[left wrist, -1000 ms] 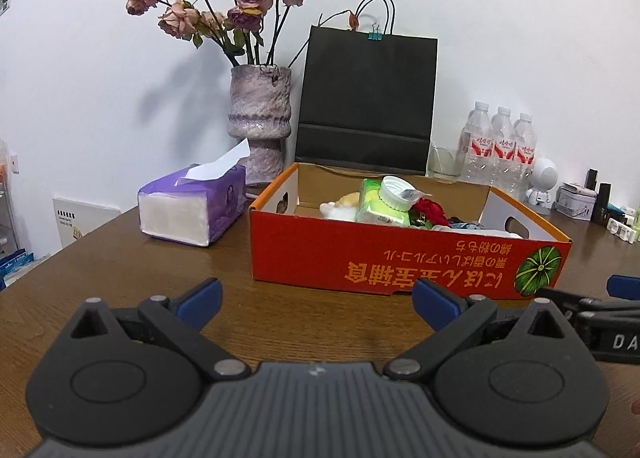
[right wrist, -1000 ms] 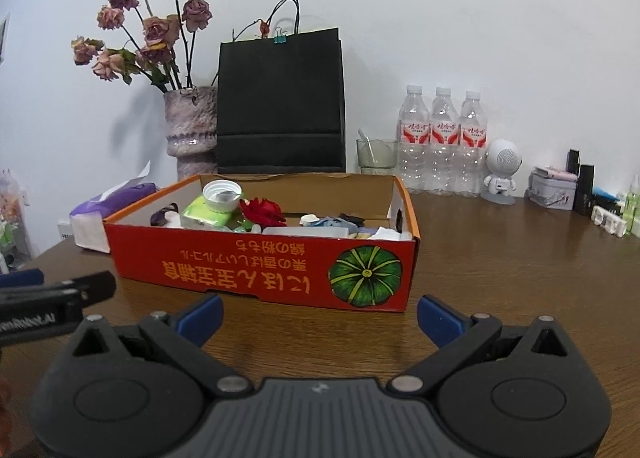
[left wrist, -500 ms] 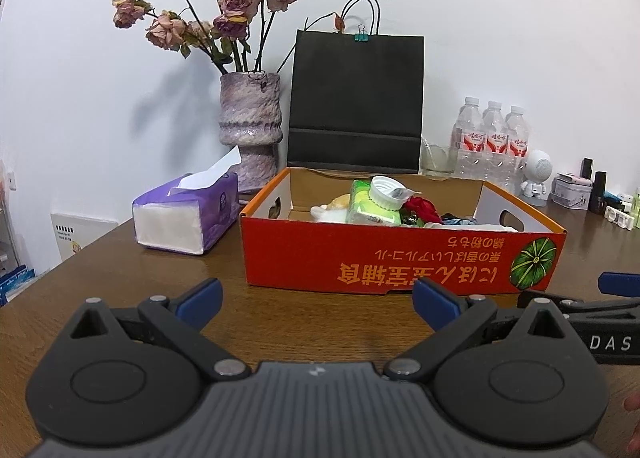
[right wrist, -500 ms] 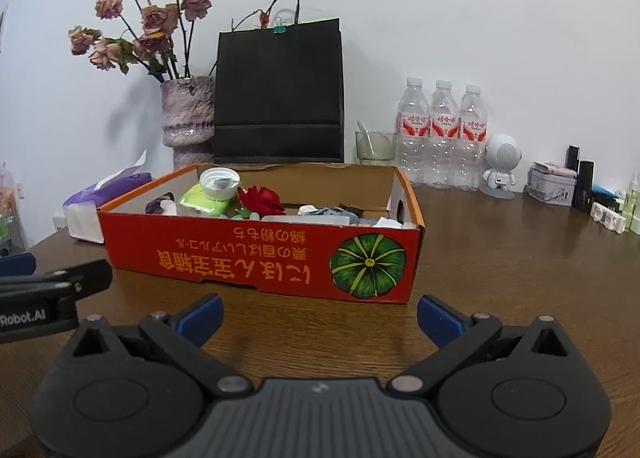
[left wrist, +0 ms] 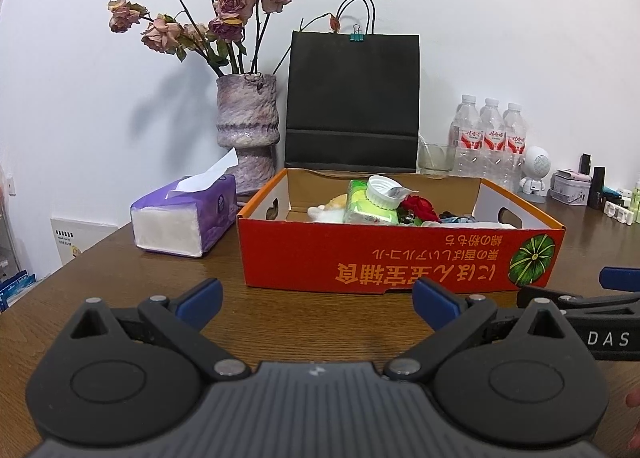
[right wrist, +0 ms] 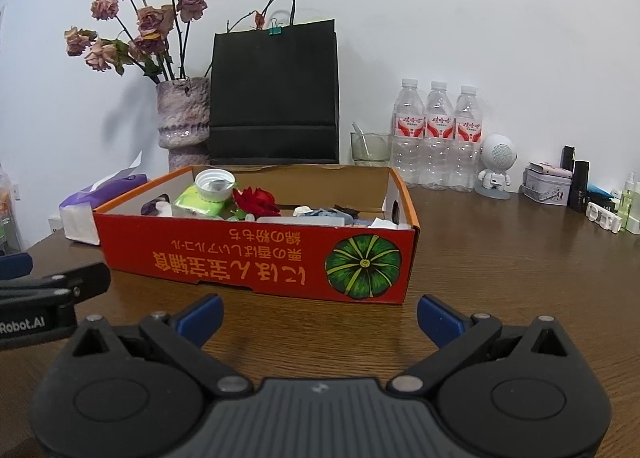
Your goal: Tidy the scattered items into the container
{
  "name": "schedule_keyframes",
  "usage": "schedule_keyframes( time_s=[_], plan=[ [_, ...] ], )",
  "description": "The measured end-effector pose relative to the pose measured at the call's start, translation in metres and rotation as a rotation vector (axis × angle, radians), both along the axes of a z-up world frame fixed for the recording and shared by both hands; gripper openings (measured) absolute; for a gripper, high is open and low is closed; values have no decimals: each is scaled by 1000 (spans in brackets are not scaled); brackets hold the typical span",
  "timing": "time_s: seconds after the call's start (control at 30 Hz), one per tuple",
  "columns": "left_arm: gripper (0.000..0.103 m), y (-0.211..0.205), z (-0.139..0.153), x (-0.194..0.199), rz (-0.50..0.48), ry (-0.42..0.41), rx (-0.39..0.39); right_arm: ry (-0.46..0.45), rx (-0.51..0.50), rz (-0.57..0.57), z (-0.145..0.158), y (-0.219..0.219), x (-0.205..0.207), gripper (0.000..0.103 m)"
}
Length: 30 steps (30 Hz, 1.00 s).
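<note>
Tabletop box just beyond both grippers' spread fingers

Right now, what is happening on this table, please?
A person holds two tongs, left and right, both open and empty, above the table in front of the red box. The box already holds a cap, a green pack and a red flower. Nothing is gripped.
</note>
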<state>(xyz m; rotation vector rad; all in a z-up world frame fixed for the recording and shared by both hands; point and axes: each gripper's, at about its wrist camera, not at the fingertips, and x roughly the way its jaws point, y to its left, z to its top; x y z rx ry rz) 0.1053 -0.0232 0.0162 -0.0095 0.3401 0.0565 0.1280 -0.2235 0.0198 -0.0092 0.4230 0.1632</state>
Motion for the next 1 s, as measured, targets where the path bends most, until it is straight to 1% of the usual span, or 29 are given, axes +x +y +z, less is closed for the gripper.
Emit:
schedule_keyframes(
  time_s=[1.0],
  plan=[
    [103, 0, 0, 0, -8, 3, -2, 0, -4, 0, 0, 1, 0, 103]
  ],
)
